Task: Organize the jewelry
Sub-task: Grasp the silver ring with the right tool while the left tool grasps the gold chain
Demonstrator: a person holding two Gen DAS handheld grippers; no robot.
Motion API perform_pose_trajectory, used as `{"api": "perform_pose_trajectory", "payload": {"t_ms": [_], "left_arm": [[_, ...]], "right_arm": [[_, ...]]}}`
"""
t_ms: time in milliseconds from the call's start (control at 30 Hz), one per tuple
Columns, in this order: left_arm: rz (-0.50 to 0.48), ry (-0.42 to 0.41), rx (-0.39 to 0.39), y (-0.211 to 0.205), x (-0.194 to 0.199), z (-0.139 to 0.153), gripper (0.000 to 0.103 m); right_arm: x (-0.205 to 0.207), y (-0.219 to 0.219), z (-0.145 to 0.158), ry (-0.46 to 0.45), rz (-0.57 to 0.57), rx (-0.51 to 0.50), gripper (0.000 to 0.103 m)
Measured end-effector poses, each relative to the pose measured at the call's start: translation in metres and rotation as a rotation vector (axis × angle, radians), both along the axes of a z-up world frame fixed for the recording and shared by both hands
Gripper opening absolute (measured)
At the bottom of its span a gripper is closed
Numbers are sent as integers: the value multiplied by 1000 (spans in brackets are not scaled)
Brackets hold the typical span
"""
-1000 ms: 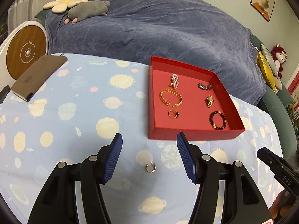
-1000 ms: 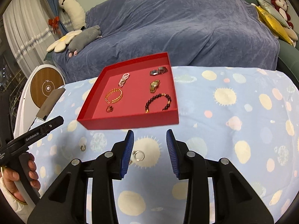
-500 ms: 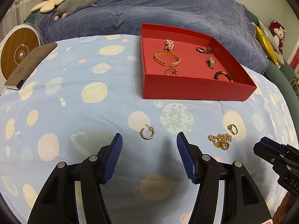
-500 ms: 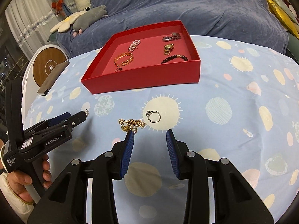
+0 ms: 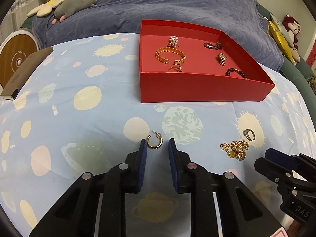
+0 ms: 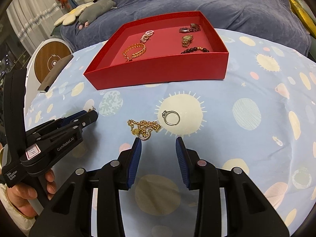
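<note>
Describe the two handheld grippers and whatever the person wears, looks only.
Both the left gripper and the right gripper are matte black plastic with ribbed blue pads and round silver screw heads on the fingers. In the right wrist view the left one's side reads "GenRobot.AI" and "Data Acquisition System", with a small pink-edged sticker. The hand holding it shows a cream cuff and a thin bangle. No cables visible.

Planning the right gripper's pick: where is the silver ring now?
In the right wrist view the silver ring lies on the cloth's sun print, just right of the gold chain, ahead of the right gripper and outside the red tray.
</note>
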State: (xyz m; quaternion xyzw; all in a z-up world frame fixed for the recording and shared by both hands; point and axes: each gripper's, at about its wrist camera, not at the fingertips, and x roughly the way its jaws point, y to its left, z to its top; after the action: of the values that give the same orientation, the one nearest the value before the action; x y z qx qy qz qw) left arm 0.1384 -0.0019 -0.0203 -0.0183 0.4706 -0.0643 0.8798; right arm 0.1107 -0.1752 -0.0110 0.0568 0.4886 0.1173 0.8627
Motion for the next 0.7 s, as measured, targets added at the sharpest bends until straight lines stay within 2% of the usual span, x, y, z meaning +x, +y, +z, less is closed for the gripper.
{"api": "perform_pose_trajectory", "payload": {"t_ms": [133,333,700], "left_arm": [[-9,5,-9,-1,1,0,0],[-8,12,-24,3,-1,1,0],[2,31,-51,8,-3,2,0]], "right_arm": [[0,11,-4,2,30,-11,35],[4,16,-8,7,37,-15,35],[21,-7,-6,-7,-47,-7,35]]}}
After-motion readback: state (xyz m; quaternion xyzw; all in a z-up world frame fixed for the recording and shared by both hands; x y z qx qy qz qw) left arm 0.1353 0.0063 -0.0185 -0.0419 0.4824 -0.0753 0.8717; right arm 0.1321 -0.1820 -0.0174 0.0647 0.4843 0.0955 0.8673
